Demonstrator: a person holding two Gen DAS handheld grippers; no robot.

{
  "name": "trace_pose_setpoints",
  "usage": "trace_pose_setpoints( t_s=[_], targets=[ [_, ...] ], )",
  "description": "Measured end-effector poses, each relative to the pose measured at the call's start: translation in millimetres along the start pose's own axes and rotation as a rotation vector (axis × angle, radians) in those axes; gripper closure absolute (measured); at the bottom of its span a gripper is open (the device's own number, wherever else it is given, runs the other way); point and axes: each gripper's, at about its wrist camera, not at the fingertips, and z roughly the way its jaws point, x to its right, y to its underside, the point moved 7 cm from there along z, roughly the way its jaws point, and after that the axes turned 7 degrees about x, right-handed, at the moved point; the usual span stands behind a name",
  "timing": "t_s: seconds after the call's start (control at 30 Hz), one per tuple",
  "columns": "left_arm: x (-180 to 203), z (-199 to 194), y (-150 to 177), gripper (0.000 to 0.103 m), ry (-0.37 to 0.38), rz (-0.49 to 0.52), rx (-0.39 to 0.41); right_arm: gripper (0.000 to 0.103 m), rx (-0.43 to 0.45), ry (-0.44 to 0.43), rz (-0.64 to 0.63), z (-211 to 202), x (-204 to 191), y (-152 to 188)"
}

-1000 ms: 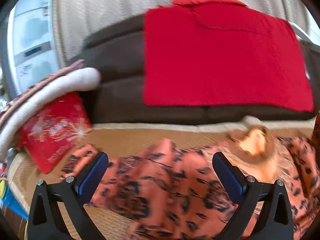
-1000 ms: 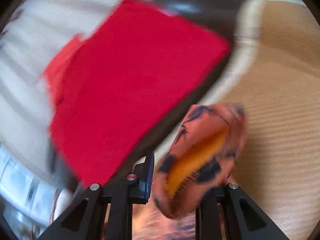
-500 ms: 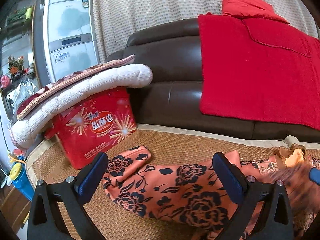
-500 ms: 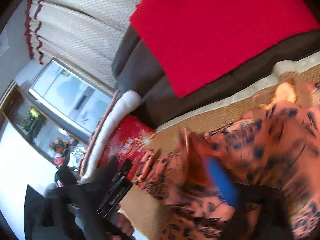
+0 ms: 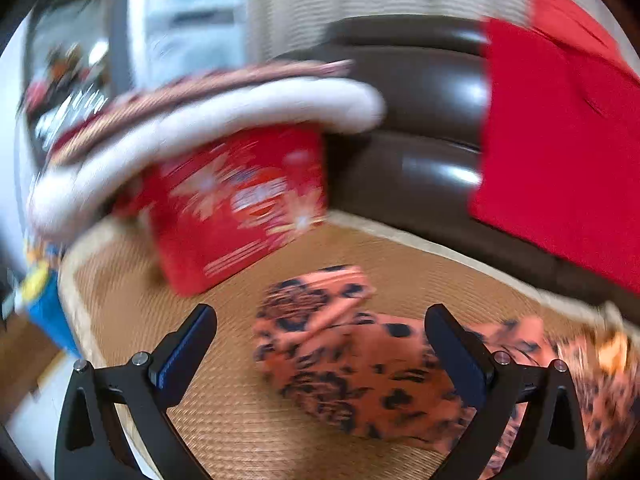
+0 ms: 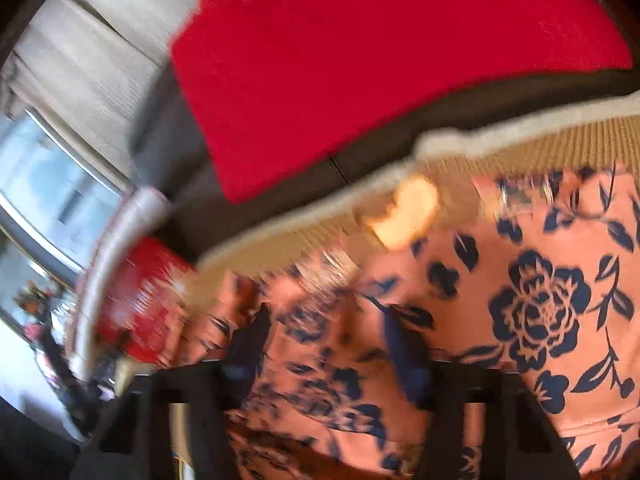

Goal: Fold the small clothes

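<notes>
An orange garment with dark blue flowers [image 5: 352,368] lies on a woven straw mat [image 5: 224,412]. Its folded sleeve end sits ahead of my left gripper [image 5: 320,320], which is open and hovers just above the cloth, holding nothing. In the right wrist view the same garment [image 6: 532,312] spreads flat to the right. My right gripper [image 6: 326,320] is blurred and low over its rumpled left part. Its jaws are closing with fabric lying between them, and I see no pad pressing on the cloth. A pale orange patch [image 6: 408,212] shows at the garment's far edge.
A red printed box [image 5: 240,208] stands at the mat's far left under a rolled white quilt [image 5: 240,108]. Behind the mat is a dark brown sofa [image 5: 420,120] draped with a red throw [image 5: 560,160]. A blue and yellow object [image 5: 44,312] sits off the mat's left edge.
My right gripper has let go of the fold it held a second ago, opened wide, then narrowed while dropping over the garment. My left gripper has swung left to the sleeve end, staying open.
</notes>
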Motion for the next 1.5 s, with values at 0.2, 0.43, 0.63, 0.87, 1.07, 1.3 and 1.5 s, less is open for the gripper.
trace_pose_setpoints(
  t_s=[0.2,0.43,0.63,0.87,1.07,1.3,1.5],
  targets=[
    [-65,24,7,0.000,-0.075,-0.157,-0.075,0.062,-0.151,0.117,-0.037,30,16,30],
    [-105,47,23,0.000,-0.090,-0.279,-0.151,0.029,0.034,-0.024,-0.063,-14,-5,12],
    [-96,65,25,0.000,-0.032,-0.256,-0.174,0.028,0.030,-0.037,-0.048,-18,-14,6],
    [-68,103,28,0.000,0.052,-0.197,-0.242,0.028,0.042,-0.038,-0.054,-23,-12,3],
    [-42,117,29,0.000,0.095,-0.098,-0.245,0.028,0.046,-0.032,-0.037,-19,-7,2],
    [-28,141,39,0.056,0.200,-0.110,-0.324,0.028,0.047,-0.037,-0.037,-18,-10,2],
    [-28,141,35,0.092,0.253,-0.171,-0.300,0.028,0.058,-0.034,-0.039,-21,-9,1]
  ],
)
